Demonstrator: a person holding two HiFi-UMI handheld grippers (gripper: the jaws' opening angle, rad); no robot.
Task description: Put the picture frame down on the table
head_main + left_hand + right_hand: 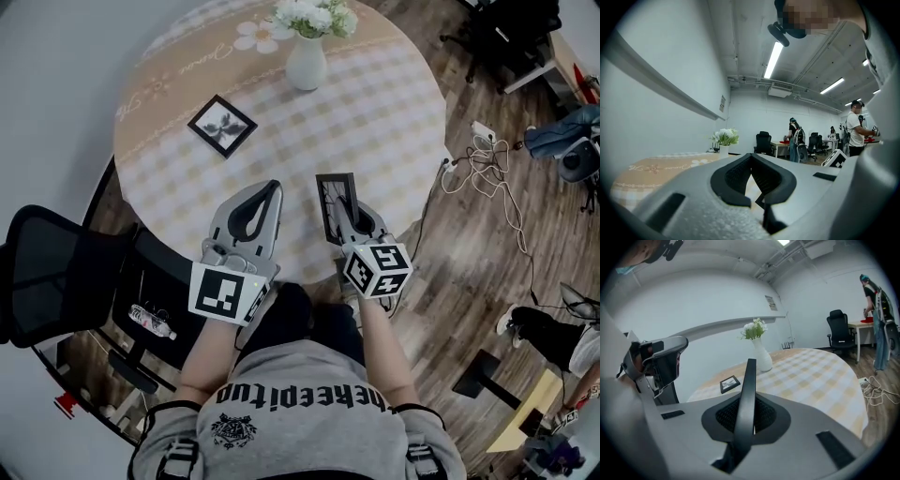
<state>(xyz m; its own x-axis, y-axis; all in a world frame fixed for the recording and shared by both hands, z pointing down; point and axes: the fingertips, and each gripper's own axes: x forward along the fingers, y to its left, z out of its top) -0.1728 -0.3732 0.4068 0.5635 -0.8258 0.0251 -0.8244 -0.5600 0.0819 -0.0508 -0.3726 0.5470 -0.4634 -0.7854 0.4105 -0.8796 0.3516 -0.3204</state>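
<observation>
Wood-plank floor (pixel 450 272) surrounds a round counter (pixel 394 122) covered with a soft cloth, checked in pale yellow and white, with a plain tan band and printed daisies along its far side. On that far side stands a smooth white vase (pixel 307 64) with a narrow neck, holding white flowers (pixel 314 16). Left of the middle, a small black-edged second frame (pixel 222 126) lies flat on the cloth, turned cornerwise, well apart from both tools.

The right tool (pixel 352 217) is clenched on the picture frame (pixel 336 202), a thin, dark, rectangular piece held upright above the near edge of the counter, not resting on it. In the right gripper view the picture frame (pixel 747 394) shows edge-on as a slim black bar rising from between the ribbed black pads, with the vase (pixel 761 357) and the second frame (pixel 730 383) beyond it on the cloth.

The left tool (pixel 272 192) sits just beside it to the left, its grey jaws closed tip to tip with nothing between them; the left gripper view shows the black pads meeting over the cloth.

A black mesh office chair (pixel 47 272) stands at the counter's left, with a plastic bottle (pixel 150 322) below it. A tangle of white cables (pixel 483 169) lies on the floor to the right.
</observation>
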